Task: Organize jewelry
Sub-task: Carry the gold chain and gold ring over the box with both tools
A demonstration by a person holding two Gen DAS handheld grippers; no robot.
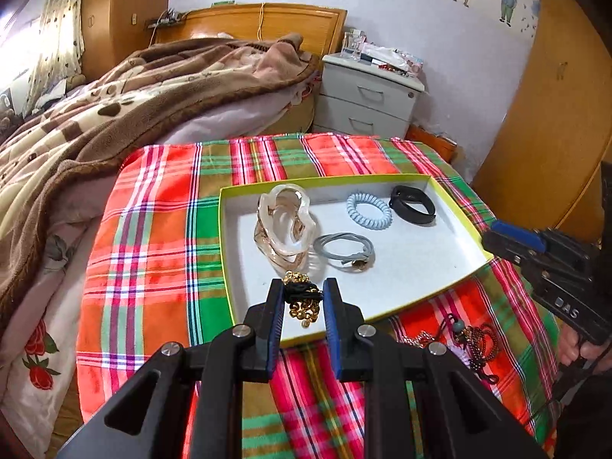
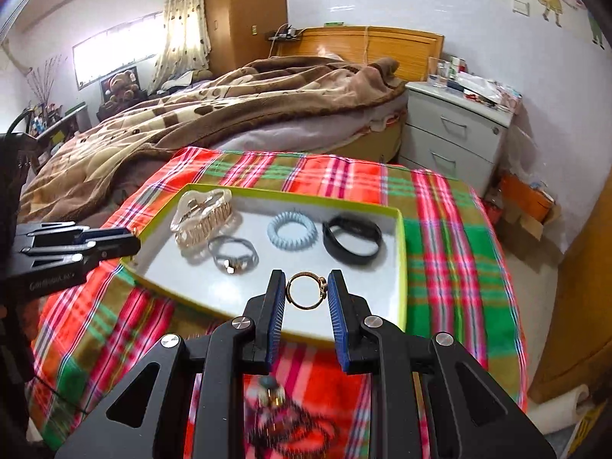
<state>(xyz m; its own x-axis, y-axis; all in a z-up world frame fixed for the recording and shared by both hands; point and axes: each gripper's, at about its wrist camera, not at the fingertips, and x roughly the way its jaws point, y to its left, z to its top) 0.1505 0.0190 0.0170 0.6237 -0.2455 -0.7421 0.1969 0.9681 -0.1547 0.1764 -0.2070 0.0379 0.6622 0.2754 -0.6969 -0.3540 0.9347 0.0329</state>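
Note:
My left gripper (image 1: pixel 304 292) is shut on a black hair tie with gold beads (image 1: pixel 302 300), hanging over the near edge of the white tray (image 1: pixel 413 267). My right gripper (image 2: pixel 306 290) is shut on a gold ring (image 2: pixel 306 290) above the tray's front part (image 2: pixel 355 306). In the tray lie a clear hair claw (image 1: pixel 285 225), a grey hair tie (image 1: pixel 344 252), a light blue spiral tie (image 1: pixel 369 210) and a black band (image 1: pixel 413 204). A dark beaded necklace (image 1: pixel 476 344) lies on the plaid cloth in front of the tray. The right gripper also shows at the side (image 1: pixel 514 239).
The tray sits on a plaid cloth (image 1: pixel 153 248) over a small table. A bed with a brown blanket (image 1: pixel 114 107) stands behind, a white nightstand (image 1: pixel 367 95) at the back right, and wooden wardrobes (image 1: pixel 554 114) on the right.

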